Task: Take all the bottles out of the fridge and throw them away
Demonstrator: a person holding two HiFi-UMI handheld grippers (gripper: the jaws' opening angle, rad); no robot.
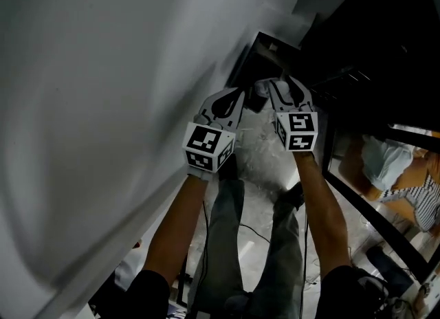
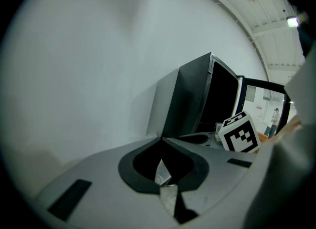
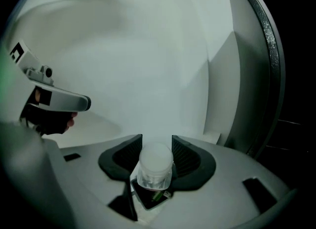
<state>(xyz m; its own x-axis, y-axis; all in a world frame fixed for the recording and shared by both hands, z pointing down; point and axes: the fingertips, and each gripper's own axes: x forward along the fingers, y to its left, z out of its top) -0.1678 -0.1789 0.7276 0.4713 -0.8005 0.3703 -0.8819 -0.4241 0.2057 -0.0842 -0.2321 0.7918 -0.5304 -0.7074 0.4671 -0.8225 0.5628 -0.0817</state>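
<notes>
A clear plastic bottle (image 3: pixel 155 163) with a pale cap sits between the ribbed pads of my right gripper (image 3: pixel 157 141), which is shut on it, cap pointing away from the camera. In the head view the right gripper (image 1: pixel 285 94) is held out in front of the person, and the bottle's pale end (image 1: pixel 260 89) shows just left of its jaws. My left gripper (image 1: pixel 230 101) is beside it on the left. Its jaws meet at the tip (image 2: pixel 162 136) with nothing between them. A dark box-shaped unit (image 2: pixel 197 102) stands just ahead of both grippers.
A large white surface (image 1: pixel 103 104) fills the left side, close to the left gripper. The dark unit (image 1: pixel 265 56) stands against it. To the right is a black-framed glass panel (image 1: pixel 357 194) with a person in striped clothes (image 1: pixel 419 197) behind it. Speckled floor (image 1: pixel 265 152) and the person's legs are below.
</notes>
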